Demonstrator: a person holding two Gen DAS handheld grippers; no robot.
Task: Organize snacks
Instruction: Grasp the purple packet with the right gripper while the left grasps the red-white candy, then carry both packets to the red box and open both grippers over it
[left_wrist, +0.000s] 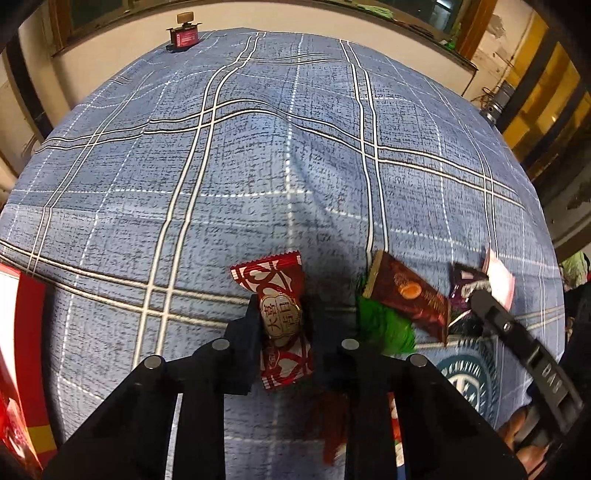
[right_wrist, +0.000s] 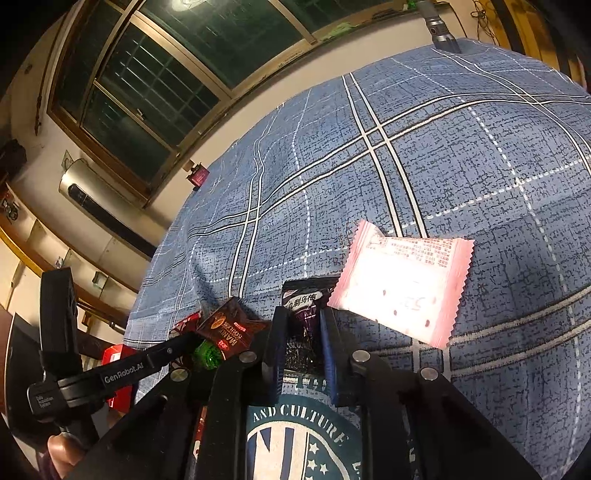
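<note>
My left claw (left_wrist: 282, 314) is clamped on a red-and-white wrapped candy (left_wrist: 280, 314) over the blue plaid cloth (left_wrist: 258, 166); my right claw (right_wrist: 301, 325) pinches a dark purple plum packet (right_wrist: 303, 306), near the pink wrapper (right_wrist: 402, 284).

Looks like a home, prob. a bedroom at night; blue plaid bedsheet (left_wrist: 295, 155) spread over a soft, rumpled surface; wood-framed window (right_wrist: 155, 85) w/ dark panes; wall-mounted AC unit (right_wrist: 99, 206); cream walls, cluttered shelves along left.
</note>
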